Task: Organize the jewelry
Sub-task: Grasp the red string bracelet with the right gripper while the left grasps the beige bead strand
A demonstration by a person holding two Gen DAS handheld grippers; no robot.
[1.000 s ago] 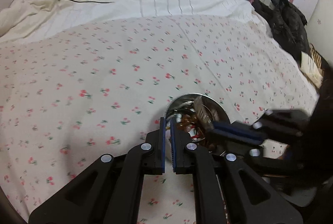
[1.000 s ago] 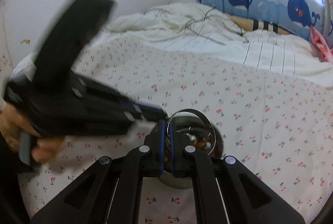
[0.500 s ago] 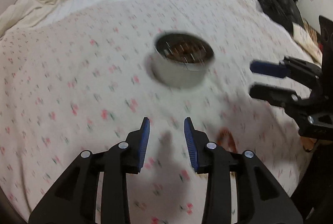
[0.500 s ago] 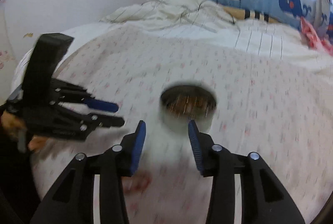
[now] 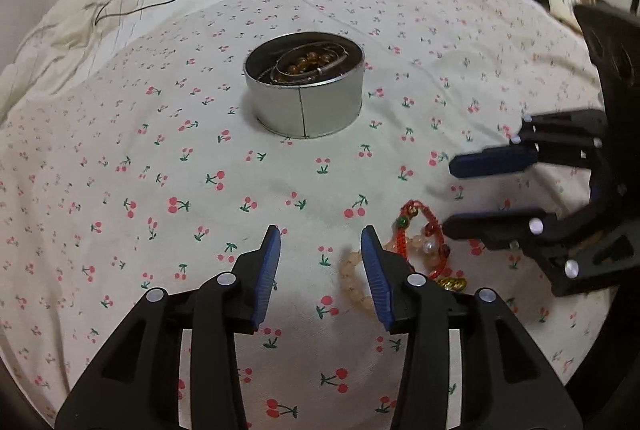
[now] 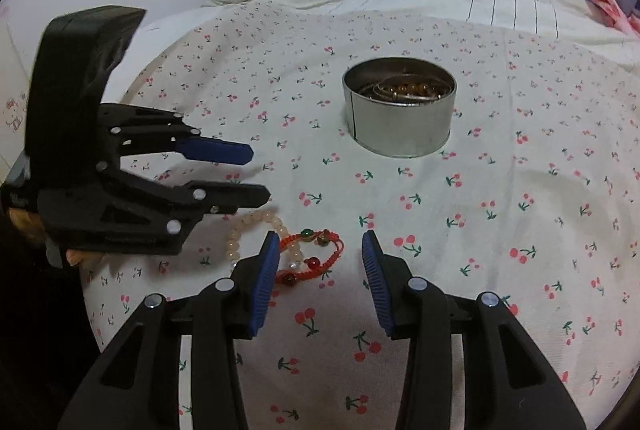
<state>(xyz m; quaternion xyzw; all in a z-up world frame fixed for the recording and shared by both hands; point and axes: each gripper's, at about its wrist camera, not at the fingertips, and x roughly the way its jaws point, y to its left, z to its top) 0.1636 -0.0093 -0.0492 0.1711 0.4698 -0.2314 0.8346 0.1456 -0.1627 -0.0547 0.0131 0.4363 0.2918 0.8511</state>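
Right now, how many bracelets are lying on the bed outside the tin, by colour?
Red braided bracelet: 1
Pale beaded bracelet: 1
Total: 2, both on the cherry-print sheet, apart from the tin.

Ahead of my jaws I see a shiny, smooth metal tin point(image 5: 308, 98) on matt cotton-like bedsheet point(image 5: 120, 190); glossy beads point(image 6: 256, 226) and a woven red cord bracelet point(image 6: 316, 254) lie beside ribbed blue pads point(image 5: 266, 270).

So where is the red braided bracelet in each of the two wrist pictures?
Left wrist view: red braided bracelet lies lower right, just right of the left gripper.
Right wrist view: it lies lower centre-left, between the right gripper's fingers.
Shared landmark: the round metal tin beyond it.
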